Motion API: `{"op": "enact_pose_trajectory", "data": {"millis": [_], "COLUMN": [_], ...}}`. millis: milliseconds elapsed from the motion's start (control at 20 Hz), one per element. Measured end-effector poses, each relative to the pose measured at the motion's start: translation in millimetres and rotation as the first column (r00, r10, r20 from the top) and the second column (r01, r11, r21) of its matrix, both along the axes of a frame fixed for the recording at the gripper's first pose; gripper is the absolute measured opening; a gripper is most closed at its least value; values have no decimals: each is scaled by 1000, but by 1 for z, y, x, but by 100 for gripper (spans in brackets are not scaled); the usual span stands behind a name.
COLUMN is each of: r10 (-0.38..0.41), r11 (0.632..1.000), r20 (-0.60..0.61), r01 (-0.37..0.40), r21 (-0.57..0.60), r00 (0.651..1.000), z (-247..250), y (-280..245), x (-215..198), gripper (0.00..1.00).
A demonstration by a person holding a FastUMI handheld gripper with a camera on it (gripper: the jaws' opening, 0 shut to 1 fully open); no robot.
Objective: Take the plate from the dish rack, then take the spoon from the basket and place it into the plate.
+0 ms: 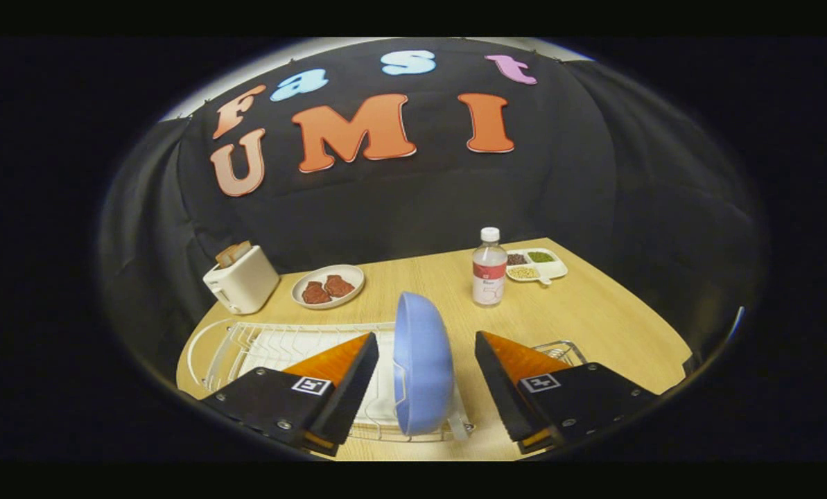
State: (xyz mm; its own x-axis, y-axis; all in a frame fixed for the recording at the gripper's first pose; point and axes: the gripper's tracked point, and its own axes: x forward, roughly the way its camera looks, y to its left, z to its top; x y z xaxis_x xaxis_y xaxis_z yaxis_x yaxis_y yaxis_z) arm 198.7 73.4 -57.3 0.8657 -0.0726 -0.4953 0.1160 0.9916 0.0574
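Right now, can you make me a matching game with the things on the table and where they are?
Things:
1. blue round plate
2. white toaster
3. clear plastic bottle
4. small white plate of red-brown pieces

Places:
A. beside the white divided tray
B. standing on edge in the white wire dish rack, between the open tool's fingers
C. between toaster and bottle
D. beyond the rack's far corner

Pairs: 1-B, 2-D, 3-A, 4-C
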Motion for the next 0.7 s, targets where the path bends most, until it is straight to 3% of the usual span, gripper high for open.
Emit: {"op": "enact_pose_trajectory", "data": {"millis": [100,300,700], "r10": [-21,-90,-89], "r11": [999,985,941], "r20": [-38,-35,17], "r01": [19,83,89], "r21": [-41,-153,-327], "r00": [999,995,996], "z": [-13,-11,21], "y": [-3,-12,-10], "x": [6,7,10], "gripper": [73,30,23]}}
